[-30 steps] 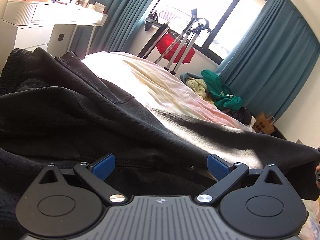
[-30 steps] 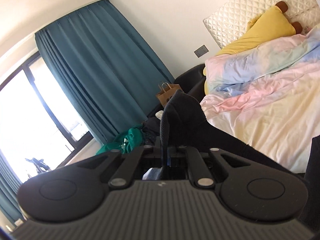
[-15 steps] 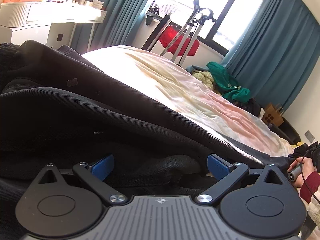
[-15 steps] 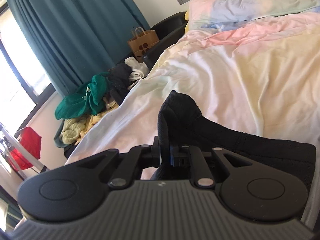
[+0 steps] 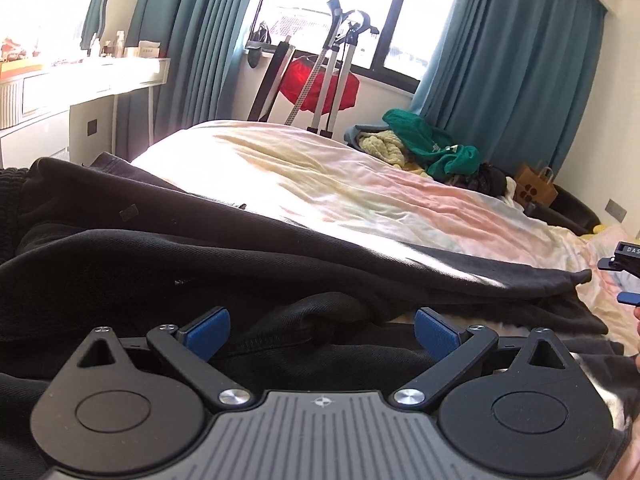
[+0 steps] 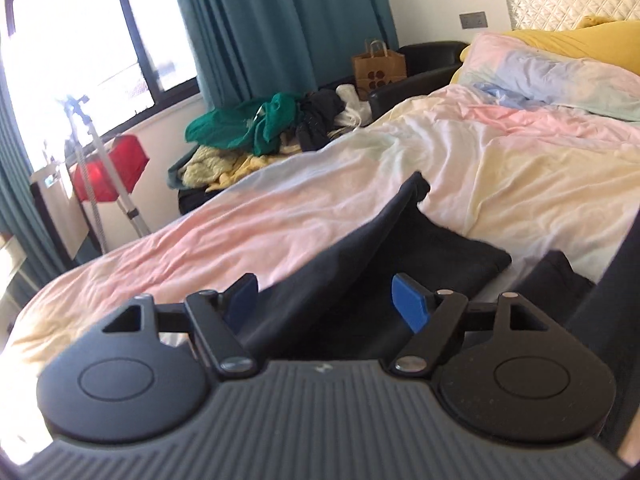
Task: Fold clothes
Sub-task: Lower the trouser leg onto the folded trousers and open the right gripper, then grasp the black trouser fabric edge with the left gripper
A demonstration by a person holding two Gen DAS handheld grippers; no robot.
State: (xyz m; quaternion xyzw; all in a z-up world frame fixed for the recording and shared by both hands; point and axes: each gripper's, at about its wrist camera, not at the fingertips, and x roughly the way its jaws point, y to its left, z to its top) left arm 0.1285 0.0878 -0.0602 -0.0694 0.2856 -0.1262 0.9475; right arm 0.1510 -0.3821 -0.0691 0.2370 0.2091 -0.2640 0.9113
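Observation:
A large black garment (image 5: 168, 264) lies spread over the pastel bed cover (image 5: 320, 184), and its far edge runs to a corner at the right. My left gripper (image 5: 320, 330) hovers low over its folds with both blue pads wide apart and nothing pressed between them. In the right wrist view a sleeve or corner of the same black garment (image 6: 384, 240) lies on the bed between the pads of my right gripper (image 6: 326, 300). Its jaws are opening and the pads do not press the cloth. The right gripper's tips (image 5: 626, 276) show at the right edge of the left wrist view.
A heap of green, yellow and dark clothes (image 6: 272, 128) sits beyond the bed's far side, beside a brown paper bag (image 6: 378, 66) and a black chair (image 6: 420, 68). Pillows (image 6: 560, 68) lie at the headboard. A white desk (image 5: 80, 92) and a stand with a red bag (image 5: 320, 84) are near the window.
My right gripper, shut on the black cloth and holding it up before, has come down to the bed and opened, so the cloth now lies flat. The left gripper stayed open and shifted slightly.

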